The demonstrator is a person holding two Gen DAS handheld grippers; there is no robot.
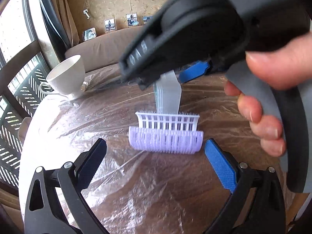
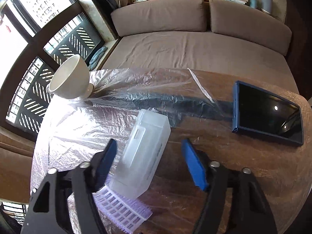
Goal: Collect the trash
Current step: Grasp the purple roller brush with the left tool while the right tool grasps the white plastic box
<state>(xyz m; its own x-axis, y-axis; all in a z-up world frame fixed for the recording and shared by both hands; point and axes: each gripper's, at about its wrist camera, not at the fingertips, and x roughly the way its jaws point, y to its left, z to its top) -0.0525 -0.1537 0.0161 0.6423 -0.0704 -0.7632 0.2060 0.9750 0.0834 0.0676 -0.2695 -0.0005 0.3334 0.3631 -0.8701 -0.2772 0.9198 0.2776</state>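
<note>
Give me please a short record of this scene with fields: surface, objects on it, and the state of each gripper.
surface: round wooden table, partly under a clear plastic sheet
trash candidates: frosted plastic case resting against the purple hair roller
other objects: white cup near the window side; dark tablet on the right
left gripper: open, roller ahead of its fingers
right gripper: open, a finger on either side of the case, not touching it

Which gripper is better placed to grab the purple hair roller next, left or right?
Left. The left gripper is open, with the hair roller centred just ahead of its jaws. The right gripper is open around the translucent plastic box, with the roller off by its left finger.
</note>
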